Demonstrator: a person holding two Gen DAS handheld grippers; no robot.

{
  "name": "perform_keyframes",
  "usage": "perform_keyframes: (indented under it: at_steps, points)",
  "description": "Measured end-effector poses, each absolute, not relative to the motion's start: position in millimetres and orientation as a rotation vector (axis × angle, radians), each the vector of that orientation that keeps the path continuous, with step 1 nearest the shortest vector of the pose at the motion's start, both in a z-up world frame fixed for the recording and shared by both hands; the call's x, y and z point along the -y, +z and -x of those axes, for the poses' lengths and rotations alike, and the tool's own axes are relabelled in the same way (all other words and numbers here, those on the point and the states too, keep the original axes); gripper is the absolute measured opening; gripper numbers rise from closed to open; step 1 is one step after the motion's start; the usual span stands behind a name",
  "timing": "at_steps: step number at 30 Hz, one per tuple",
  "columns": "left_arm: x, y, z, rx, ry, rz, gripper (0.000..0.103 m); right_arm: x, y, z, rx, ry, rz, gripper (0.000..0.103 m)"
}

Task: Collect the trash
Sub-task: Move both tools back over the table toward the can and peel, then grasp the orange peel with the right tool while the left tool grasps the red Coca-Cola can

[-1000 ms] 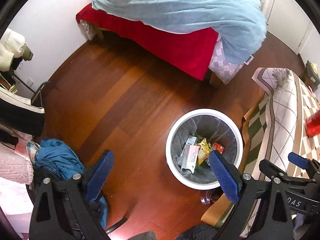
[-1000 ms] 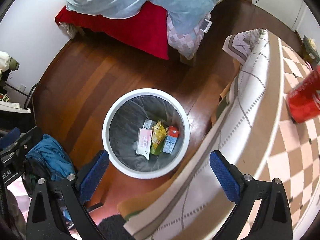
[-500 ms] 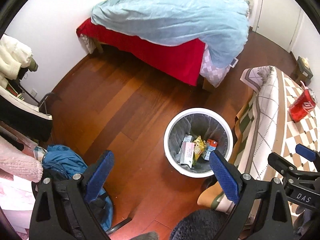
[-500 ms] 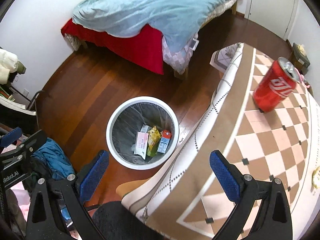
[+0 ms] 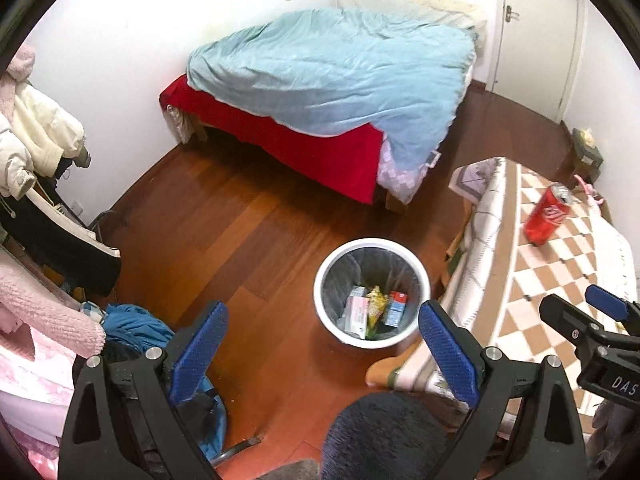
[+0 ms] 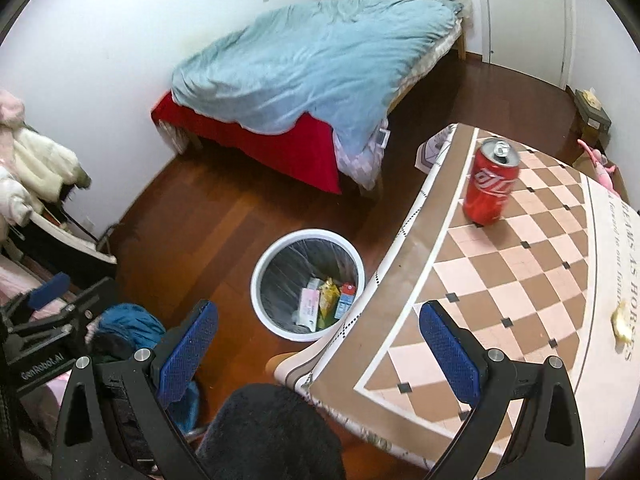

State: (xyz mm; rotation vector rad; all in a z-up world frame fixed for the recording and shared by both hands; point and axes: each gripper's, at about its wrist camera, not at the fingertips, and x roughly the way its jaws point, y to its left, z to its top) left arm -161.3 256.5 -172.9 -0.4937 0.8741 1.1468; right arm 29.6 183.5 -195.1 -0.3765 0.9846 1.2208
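Risk ahead: red can (image 6: 491,182), upright near table (image 6: 520,280) edge, liable to tip and roll off if clipped by a pad during approach. Both claws, left gripper (image 5: 322,348) and right gripper (image 6: 318,346), spread wide, empty, held high. White bin (image 6: 262,264) beside table already holding cartons (image 6: 310,304) and yellow wrapper (image 6: 329,294).
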Motion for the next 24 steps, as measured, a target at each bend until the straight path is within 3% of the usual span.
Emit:
perform_keyframes:
  at_steps: [10, 14, 19, 20, 21, 23, 24]
  points:
    - [-217, -166, 88, -0.838, 1.048, 0.475, 0.097, -105, -179, -111, -1.026, 1.072, 0.225, 0.102]
    - [-203, -193, 18, -0.898, 0.956, 0.456, 0.103, -65, -197, -180, -1.061, 0.885, 0.19, 0.102]
    - [-191, -242, -64, -0.993, 0.884, 0.423, 0.103, -2, -246, -282, -1.157, 0.637, 0.07, 0.101]
    - [-190, -250, -75, -1.012, 0.885, 0.418, 0.103, 12, -260, -303, -1.182, 0.586, 0.035, 0.096]
    - [-190, -262, -90, -1.028, 0.877, 0.417, 0.103, 22, -268, -316, -1.197, 0.559, 0.01, 0.079]
    - [-192, -277, -110, -1.048, 0.878, 0.41, 0.103, 45, -296, -350, -1.255, 0.484, -0.068, 0.061]
    - [-192, -282, -117, -1.052, 0.883, 0.4, 0.103, 53, -306, -361, -1.272, 0.461, -0.099, 0.061]
